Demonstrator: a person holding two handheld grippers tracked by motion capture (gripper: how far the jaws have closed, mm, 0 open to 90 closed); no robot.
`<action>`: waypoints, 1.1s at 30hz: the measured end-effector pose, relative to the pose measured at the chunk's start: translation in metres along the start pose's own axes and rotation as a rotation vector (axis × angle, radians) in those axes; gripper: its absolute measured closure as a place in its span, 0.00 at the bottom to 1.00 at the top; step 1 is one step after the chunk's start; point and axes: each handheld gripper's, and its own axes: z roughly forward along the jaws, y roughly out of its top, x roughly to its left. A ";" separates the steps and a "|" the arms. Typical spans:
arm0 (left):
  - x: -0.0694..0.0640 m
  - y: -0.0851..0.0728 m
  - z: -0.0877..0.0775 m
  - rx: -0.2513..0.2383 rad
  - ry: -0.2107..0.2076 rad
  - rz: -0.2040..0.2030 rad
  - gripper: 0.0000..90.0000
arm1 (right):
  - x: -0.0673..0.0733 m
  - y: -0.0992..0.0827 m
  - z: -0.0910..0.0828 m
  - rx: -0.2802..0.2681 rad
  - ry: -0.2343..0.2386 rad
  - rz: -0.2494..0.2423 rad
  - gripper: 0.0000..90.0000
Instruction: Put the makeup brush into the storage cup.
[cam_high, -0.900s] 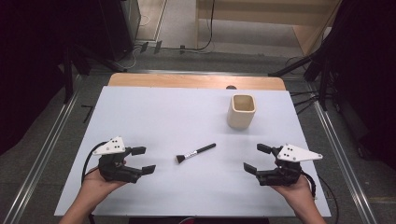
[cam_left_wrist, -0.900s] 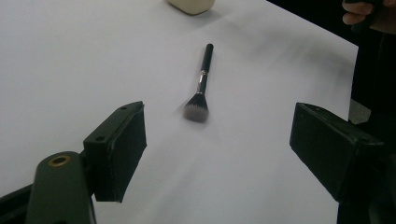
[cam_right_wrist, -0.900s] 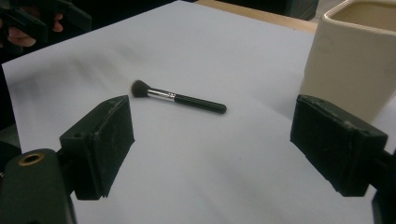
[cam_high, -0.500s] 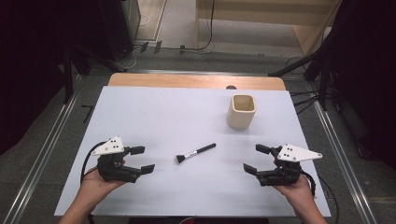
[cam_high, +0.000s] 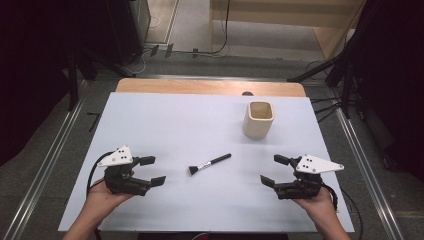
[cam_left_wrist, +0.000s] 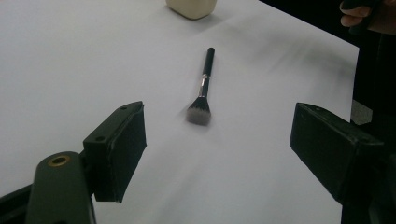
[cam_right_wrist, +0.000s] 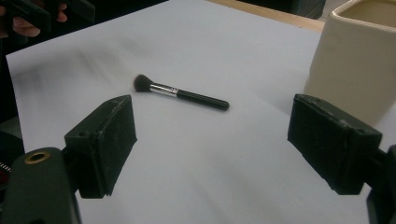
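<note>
Seen from the high view: left gripper (cam_high: 151, 171) and right gripper (cam_high: 274, 170), each held in a hand near the front edge of the white table sheet (cam_high: 165, 120), jaws spread wide and empty. Lying flat between them, touching neither: a makeup brush (cam_high: 210, 163). From the left gripper view, closer: dark bristle head nearest, silver ferrule, black handle pointing away. From the right gripper view: a cream square cup (cam_right_wrist: 359, 56) standing upright, close on the right. Behind the sheet, a strip of wooden tabletop (cam_high: 210, 87); beyond, grey floor, cables and dark stands.
</note>
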 end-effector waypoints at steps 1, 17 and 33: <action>0.000 0.000 0.000 -0.001 0.001 0.001 0.21 | 0.000 0.000 0.000 -0.001 0.002 0.005 0.18; -0.001 0.001 -0.001 -0.006 0.004 0.015 0.21 | -0.001 -0.001 0.001 0.010 0.005 0.027 0.18; -0.001 0.001 -0.001 -0.004 0.011 0.013 0.21 | -0.001 -0.002 0.003 0.034 0.007 0.027 0.19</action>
